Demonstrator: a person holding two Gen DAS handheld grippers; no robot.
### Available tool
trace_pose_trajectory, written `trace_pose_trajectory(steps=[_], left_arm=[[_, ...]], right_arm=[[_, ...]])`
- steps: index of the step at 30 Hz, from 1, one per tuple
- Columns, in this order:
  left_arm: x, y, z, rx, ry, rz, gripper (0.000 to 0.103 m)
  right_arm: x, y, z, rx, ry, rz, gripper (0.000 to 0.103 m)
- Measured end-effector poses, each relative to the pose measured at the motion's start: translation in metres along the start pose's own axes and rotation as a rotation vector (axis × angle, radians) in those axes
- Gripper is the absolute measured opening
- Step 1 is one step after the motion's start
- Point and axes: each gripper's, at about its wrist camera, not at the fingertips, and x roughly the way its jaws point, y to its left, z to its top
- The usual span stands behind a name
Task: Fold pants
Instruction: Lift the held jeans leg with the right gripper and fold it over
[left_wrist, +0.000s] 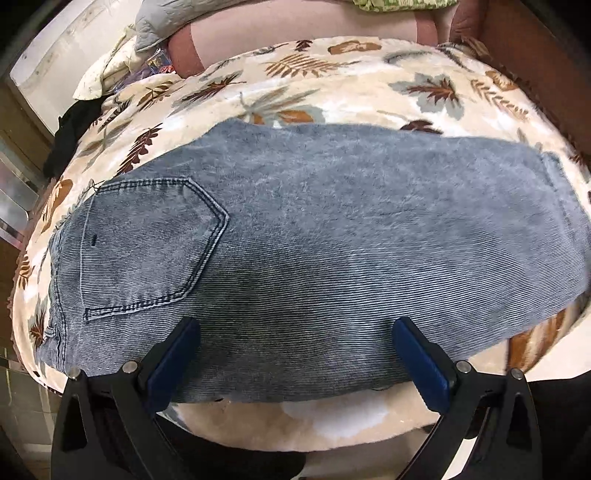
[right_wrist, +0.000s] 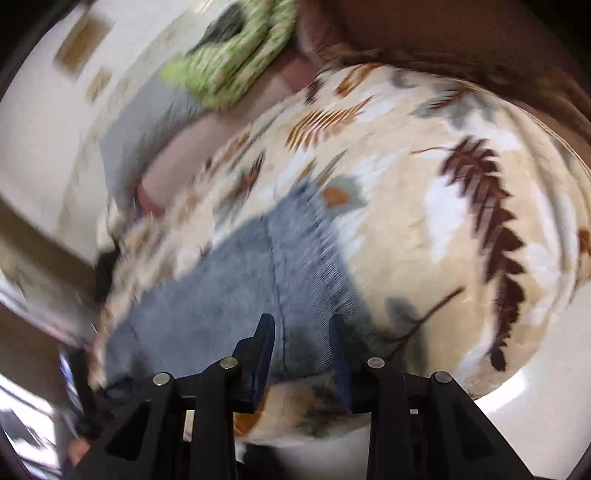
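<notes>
Light blue jeans (left_wrist: 295, 236) lie folded lengthwise on a leaf-print blanket (left_wrist: 332, 77), back pocket (left_wrist: 147, 243) at the left, leg end at the right. My left gripper (left_wrist: 295, 328) is open wide and empty, its blue-padded fingers (left_wrist: 173, 362) over the jeans' near edge. In the blurred right wrist view the jeans' leg end (right_wrist: 258, 273) lies on the blanket (right_wrist: 424, 206). My right gripper (right_wrist: 301, 325) is open and empty just above that end, near its edge.
A pink bolster (left_wrist: 303, 22) and a grey quilt (left_wrist: 162, 22) lie at the back of the bed. A green patterned cloth (right_wrist: 236, 51) sits behind. A brown headboard (left_wrist: 535, 55) rises at the right. A black garment (left_wrist: 74, 122) lies at the left edge.
</notes>
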Motion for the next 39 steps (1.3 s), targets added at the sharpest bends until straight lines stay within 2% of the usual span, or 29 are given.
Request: trace_pose_trajectory(steps=[3, 8, 12, 20, 23, 26, 27, 31, 35, 37, 39], left_arm=[[-0.013, -0.004, 0.004, 0.005, -0.027, -0.029, 0.103], [-0.034, -0.019, 0.012, 0.032, -0.080, -0.062, 0.103], [-0.034, -0.024, 0.019, 0.047, -0.086, -0.064, 0.103], [-0.008, -0.019, 0.036, 0.023, -0.083, 0.036, 0.103], [0.019, -0.016, 0.034, 0.032, 0.000, 0.094, 0.103], [0.019, -0.008, 0.029, -0.013, 0.017, 0.057, 0.103], [0.016, -0.009, 0.030, -0.007, 0.015, 0.047, 0.103], [-0.008, -0.014, 0.038, 0.005, -0.053, 0.026, 0.103], [-0.017, -0.023, 0.042, 0.017, -0.086, 0.000, 0.103], [-0.011, -0.032, 0.042, 0.043, -0.078, 0.015, 0.103], [0.004, -0.034, 0.040, 0.058, -0.037, 0.038, 0.103]], right_arm=[[-0.007, -0.017, 0.003, 0.092, -0.011, 0.053, 0.054], [-0.006, -0.027, 0.002, 0.139, 0.012, 0.097, 0.054], [-0.002, -0.030, 0.000, 0.164, 0.042, 0.121, 0.054], [0.005, -0.040, -0.007, 0.223, 0.090, 0.177, 0.054], [0.012, -0.040, -0.011, 0.240, 0.123, 0.187, 0.054], [0.015, -0.037, -0.012, 0.229, 0.135, 0.187, 0.055], [0.016, -0.037, -0.012, 0.231, 0.136, 0.186, 0.059], [0.018, -0.041, -0.011, 0.261, 0.125, 0.187, 0.060], [0.023, -0.046, -0.011, 0.276, 0.138, 0.171, 0.060], [0.025, -0.049, -0.012, 0.287, 0.140, 0.160, 0.060], [0.027, -0.052, -0.012, 0.301, 0.139, 0.159, 0.060]])
